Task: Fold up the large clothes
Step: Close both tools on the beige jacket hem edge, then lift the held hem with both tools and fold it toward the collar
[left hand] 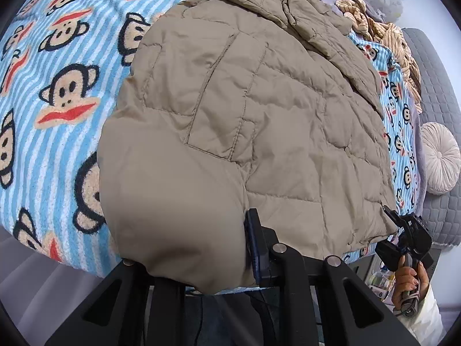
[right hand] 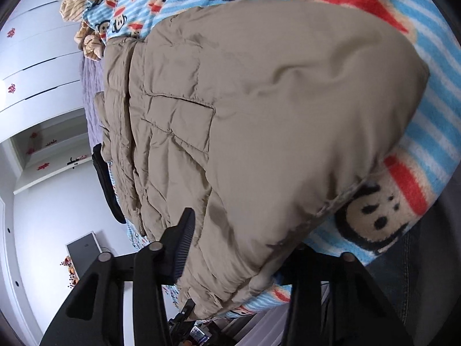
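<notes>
**Both grippers clamp the hem of a tan puffer jacket**

Nearest the lens, the left gripper (left hand: 196, 248) bites a puffy fold of the tan quilted jacket (left hand: 259, 109) at its near edge. The coat lies spread on a blue striped monkey-print blanket (left hand: 57, 92) across the bed. Further right, the right gripper (left hand: 387, 216), held in the person's right hand (left hand: 409, 285), is closed on the jacket's far hem corner (right hand: 245, 259). A round pale cushion (left hand: 440, 158) sits beyond.

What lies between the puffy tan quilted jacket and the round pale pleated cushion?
In the left wrist view, a strip of blue striped monkey-print blanket separates the tan quilted jacket from the round pale cushion.
</notes>
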A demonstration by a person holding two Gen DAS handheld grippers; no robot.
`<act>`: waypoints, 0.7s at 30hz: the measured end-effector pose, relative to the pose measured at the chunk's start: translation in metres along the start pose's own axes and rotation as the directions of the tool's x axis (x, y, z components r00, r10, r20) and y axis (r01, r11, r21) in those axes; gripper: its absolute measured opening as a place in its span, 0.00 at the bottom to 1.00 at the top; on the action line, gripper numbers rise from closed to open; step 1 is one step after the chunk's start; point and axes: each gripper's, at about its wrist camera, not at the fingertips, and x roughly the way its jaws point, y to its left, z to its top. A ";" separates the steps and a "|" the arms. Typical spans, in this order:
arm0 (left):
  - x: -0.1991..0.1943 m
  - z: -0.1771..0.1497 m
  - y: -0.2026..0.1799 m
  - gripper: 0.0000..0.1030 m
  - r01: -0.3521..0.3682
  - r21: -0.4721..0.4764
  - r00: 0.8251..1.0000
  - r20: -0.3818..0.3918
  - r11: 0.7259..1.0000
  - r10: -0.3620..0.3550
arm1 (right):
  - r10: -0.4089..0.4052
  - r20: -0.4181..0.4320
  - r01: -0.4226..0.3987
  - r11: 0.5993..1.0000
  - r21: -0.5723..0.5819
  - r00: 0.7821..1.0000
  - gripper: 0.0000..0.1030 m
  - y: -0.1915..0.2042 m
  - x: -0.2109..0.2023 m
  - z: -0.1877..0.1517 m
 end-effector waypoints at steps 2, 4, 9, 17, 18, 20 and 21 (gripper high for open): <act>0.001 0.001 0.000 0.22 -0.008 0.001 1.000 -0.005 1.000 0.008 | -0.013 0.008 0.013 1.000 -0.022 1.000 0.38 0.002 -0.002 -0.001; 0.004 0.001 -0.001 0.22 -0.025 -0.004 1.000 -0.013 1.000 0.025 | -0.019 0.004 0.019 0.999 -0.031 1.000 0.39 0.004 -0.002 0.001; 0.004 0.004 -0.007 0.17 -0.054 -0.011 0.999 -0.005 0.998 0.054 | -0.041 -0.037 0.040 0.999 -0.027 0.998 0.39 0.002 0.002 0.011; -0.051 0.036 -0.039 0.13 -0.046 0.009 0.992 0.120 0.999 0.045 | -0.070 -0.081 0.047 0.966 -0.254 0.994 0.07 0.068 -0.010 0.023; -0.059 0.043 -0.045 0.13 -0.049 0.006 0.988 0.145 0.999 0.048 | -0.066 -0.088 0.038 0.958 -0.285 0.994 0.07 0.081 -0.012 0.026; -0.076 0.059 -0.056 0.10 -0.051 -0.006 0.978 0.201 0.999 0.052 | -0.062 -0.099 0.023 0.937 -0.348 0.993 0.07 0.104 -0.016 0.031; -0.085 0.067 -0.061 0.10 -0.048 -0.017 0.971 0.232 0.999 0.051 | -0.063 -0.105 0.018 0.924 -0.382 0.993 0.07 0.118 -0.017 0.034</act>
